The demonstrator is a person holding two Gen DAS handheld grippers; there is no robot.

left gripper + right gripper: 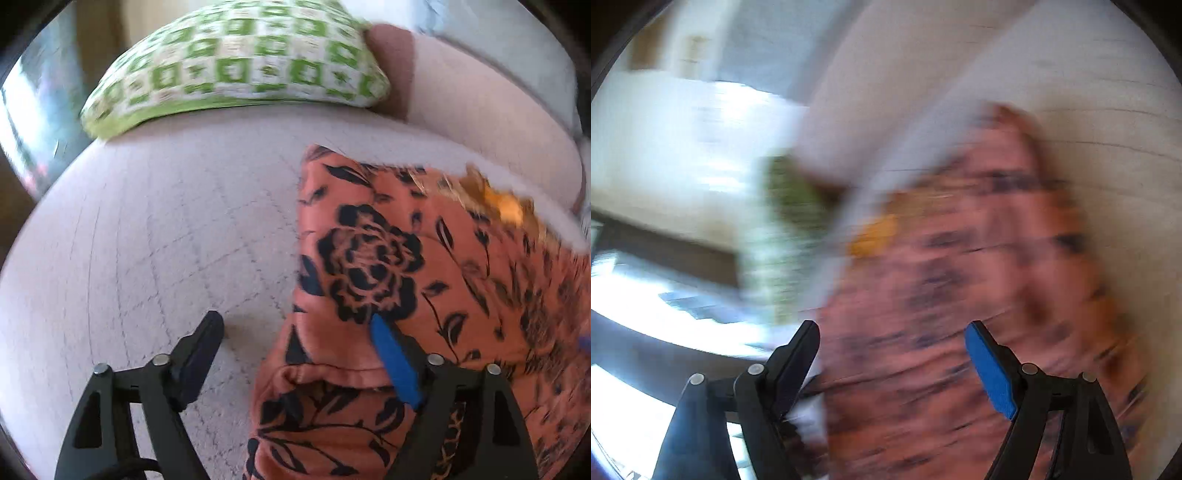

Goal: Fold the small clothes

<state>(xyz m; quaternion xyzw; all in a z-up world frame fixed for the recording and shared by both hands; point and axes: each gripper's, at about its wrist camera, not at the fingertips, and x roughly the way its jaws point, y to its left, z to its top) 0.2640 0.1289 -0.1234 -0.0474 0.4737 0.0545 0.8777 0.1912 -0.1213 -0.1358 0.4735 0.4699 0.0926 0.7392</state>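
Left gripper (295, 325): black plastic fingers, one faced with a blue pad (397, 363), the other plain black; round silver screws (161, 359) at the linkage pivots, triangular cutouts in the outer links, a black cable (136, 466) below the plain finger. Right gripper (892, 326): same build, blue pad (991, 373), silver screws (755, 368).

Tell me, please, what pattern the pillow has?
Green-and-white checks on the pillow, clearest in the left wrist view.

The garment (424, 288) lies on the sofa seat (166, 240), right of and before the cushion (236, 66).
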